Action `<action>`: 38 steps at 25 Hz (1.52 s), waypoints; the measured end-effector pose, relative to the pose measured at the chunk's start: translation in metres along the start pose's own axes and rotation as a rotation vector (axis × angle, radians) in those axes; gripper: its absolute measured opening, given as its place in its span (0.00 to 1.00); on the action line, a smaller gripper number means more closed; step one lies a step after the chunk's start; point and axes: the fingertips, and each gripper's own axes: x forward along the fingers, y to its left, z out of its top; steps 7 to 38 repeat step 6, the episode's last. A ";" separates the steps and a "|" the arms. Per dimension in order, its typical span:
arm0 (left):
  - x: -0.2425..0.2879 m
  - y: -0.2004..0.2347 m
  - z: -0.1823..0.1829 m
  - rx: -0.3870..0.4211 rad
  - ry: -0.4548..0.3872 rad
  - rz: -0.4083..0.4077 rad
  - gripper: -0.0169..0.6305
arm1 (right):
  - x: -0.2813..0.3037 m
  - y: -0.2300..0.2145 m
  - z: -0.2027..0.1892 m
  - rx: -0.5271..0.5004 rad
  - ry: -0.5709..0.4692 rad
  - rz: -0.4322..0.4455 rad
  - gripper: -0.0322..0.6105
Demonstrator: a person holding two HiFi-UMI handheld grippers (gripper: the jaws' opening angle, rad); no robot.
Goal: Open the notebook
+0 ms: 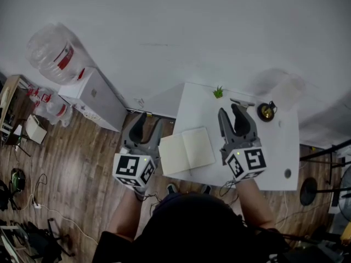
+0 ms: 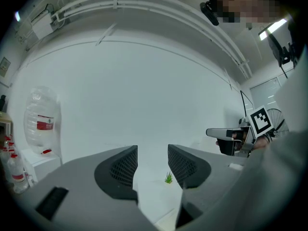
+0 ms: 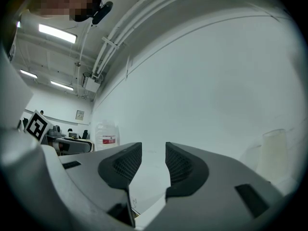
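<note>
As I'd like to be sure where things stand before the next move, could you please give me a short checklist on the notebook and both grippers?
1. Notebook lies open on the table: ok.
2. Left gripper jaws apart, nothing between them: ok.
3. Right gripper jaws apart, nothing between them: ok.
4. Small green plant stands apart from the notebook: ok.
5. Pages will stay flat unaided: cannot tell.
</note>
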 end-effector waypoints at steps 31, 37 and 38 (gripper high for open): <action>0.002 0.009 -0.002 -0.005 0.008 -0.014 0.33 | 0.005 0.005 -0.004 0.001 0.010 -0.016 0.26; 0.002 0.009 -0.002 -0.005 0.008 -0.014 0.33 | 0.005 0.005 -0.004 0.001 0.010 -0.016 0.26; 0.002 0.009 -0.002 -0.005 0.008 -0.014 0.33 | 0.005 0.005 -0.004 0.001 0.010 -0.016 0.26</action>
